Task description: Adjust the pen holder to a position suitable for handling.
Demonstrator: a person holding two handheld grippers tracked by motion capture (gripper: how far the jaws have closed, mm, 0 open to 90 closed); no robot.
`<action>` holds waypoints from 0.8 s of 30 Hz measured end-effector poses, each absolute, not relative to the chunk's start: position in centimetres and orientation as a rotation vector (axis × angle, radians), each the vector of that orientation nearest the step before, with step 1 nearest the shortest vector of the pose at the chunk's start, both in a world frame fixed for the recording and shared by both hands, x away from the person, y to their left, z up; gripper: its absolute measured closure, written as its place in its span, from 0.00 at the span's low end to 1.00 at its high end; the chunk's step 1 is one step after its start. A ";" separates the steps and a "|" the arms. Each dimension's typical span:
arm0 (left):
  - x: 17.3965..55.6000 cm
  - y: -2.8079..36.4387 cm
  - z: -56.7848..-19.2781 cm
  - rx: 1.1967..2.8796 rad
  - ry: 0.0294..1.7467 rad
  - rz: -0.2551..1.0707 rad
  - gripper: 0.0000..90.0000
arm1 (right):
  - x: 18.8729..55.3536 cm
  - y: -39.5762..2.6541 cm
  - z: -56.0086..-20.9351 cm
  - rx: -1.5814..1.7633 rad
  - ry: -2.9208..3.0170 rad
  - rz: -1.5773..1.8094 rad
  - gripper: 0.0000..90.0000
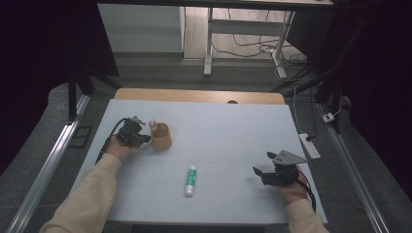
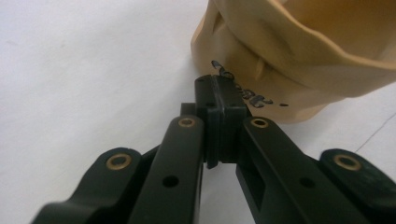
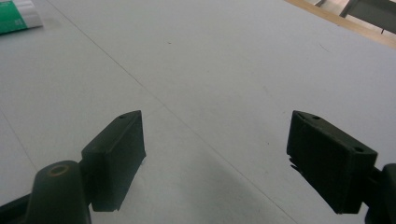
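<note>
A tan ribbed cup [image 1: 161, 136] stands upright on the left part of the white tabletop [image 1: 228, 126]. My left gripper [image 1: 145, 138] lies just to its left, jaws shut pad against pad with nothing between them. In the left gripper view the shut tips [image 2: 219, 100] sit right at the base of the cup [image 2: 299, 51], which has dark lettering on its wall. A white and green tube [image 1: 190, 180] lies flat near the middle front. Over the right front of the table my right gripper [image 1: 262, 163] is open, with only bare tabletop between its pads [image 3: 215, 140]. The tube's end [image 3: 16, 16] shows at the top left of that view.
A wooden strip [image 1: 194, 94] runs along the table's far edge. A white power strip [image 1: 309, 145] lies on the floor off the right side. Metal rails [image 1: 48, 165] flank the table, and a desk frame with cables [image 1: 243, 43] stands beyond.
</note>
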State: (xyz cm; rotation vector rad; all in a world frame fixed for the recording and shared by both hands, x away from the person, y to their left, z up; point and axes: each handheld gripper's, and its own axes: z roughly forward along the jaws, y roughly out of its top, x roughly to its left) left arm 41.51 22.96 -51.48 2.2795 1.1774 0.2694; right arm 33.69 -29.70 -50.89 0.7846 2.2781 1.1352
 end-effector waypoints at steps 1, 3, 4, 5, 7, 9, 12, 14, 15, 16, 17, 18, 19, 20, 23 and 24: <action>41.5 22.7 -51.5 2.285 1.166 0.268 0.98 | 33.7 -29.7 -50.9 0.785 2.278 1.135 0.22; 41.4 22.2 -51.5 2.291 1.147 0.264 0.98 | 33.7 -29.7 -50.9 0.784 2.282 1.132 0.22; 41.4 21.9 -51.5 2.291 1.139 0.263 0.98 | 33.7 -29.7 -50.9 0.785 2.282 1.132 0.22; 41.4 21.7 -51.5 2.291 1.132 0.261 0.98 | 33.7 -29.7 -50.9 0.785 2.282 1.132 0.22; 41.5 21.3 -51.5 2.287 1.123 0.256 0.98 | 33.7 -29.7 -50.9 0.785 2.282 1.132 0.22; 41.6 20.8 -51.6 2.288 1.116 0.249 0.98 | 33.7 -29.7 -50.9 0.785 2.282 1.131 0.22; 41.7 20.0 -52.0 2.307 1.101 0.244 0.98 | 33.7 -29.7 -50.9 0.784 2.282 1.131 0.22; 41.9 19.7 -52.0 2.305 1.095 0.251 0.98 | 33.7 -29.7 -50.9 0.784 2.280 1.138 0.22; 42.0 19.6 -52.0 2.298 1.102 0.245 0.98 | 33.7 -29.7 -50.9 0.784 2.280 1.138 0.22; 42.2 19.4 -52.0 2.296 1.100 0.242 0.98 | 33.7 -29.7 -50.9 0.784 2.281 1.137 0.22; 42.3 19.3 -52.0 2.298 1.095 0.242 0.98 | 33.7 -29.7 -50.9 0.784 2.281 1.136 0.22; 42.4 19.1 -52.0 2.297 1.093 0.241 0.98 | 33.7 -29.7 -50.9 0.784 2.282 1.136 0.22; 42.5 18.8 -52.0 2.299 1.087 0.238 0.98 | 33.7 -29.7 -50.9 0.784 2.282 1.136 0.22; 42.5 18.6 -52.0 2.302 1.079 0.234 0.98 | 33.6 -29.7 -50.9 0.782 2.286 1.130 0.22; 42.5 18.1 -52.0 2.302 1.069 0.238 0.98 | 33.6 -29.7 -50.9 0.780 2.283 1.129 0.22; 42.5 18.0 -52.0 2.302 1.066 0.238 0.98 | 33.6 -29.7 -50.8 0.781 2.284 1.127 0.22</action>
